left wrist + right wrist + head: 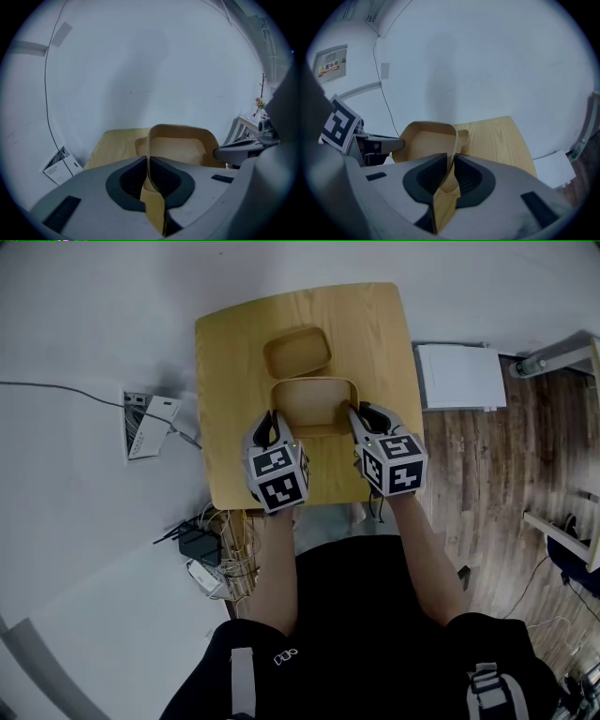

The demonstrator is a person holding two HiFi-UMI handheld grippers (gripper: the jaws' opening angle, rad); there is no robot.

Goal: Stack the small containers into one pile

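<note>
A larger pale wooden container (314,401) hangs just above the wooden table (234,343), held from both sides. My left gripper (272,423) is shut on its left wall and my right gripper (361,418) on its right wall. The left gripper view shows the thin wall (149,154) pinched between the dark pads of the left gripper (149,176). In the right gripper view the right wall (453,140) is clamped the same way by the right gripper (452,176). A smaller wooden container (297,350) sits on the table just beyond, its rim peeking out (140,146) (462,138).
A white box (459,376) lies on the floor right of the table. A leaflet and wall socket (145,423) are to the left, with cables and a small black device (202,545) near the table's front left corner. White furniture legs (562,531) stand at the far right.
</note>
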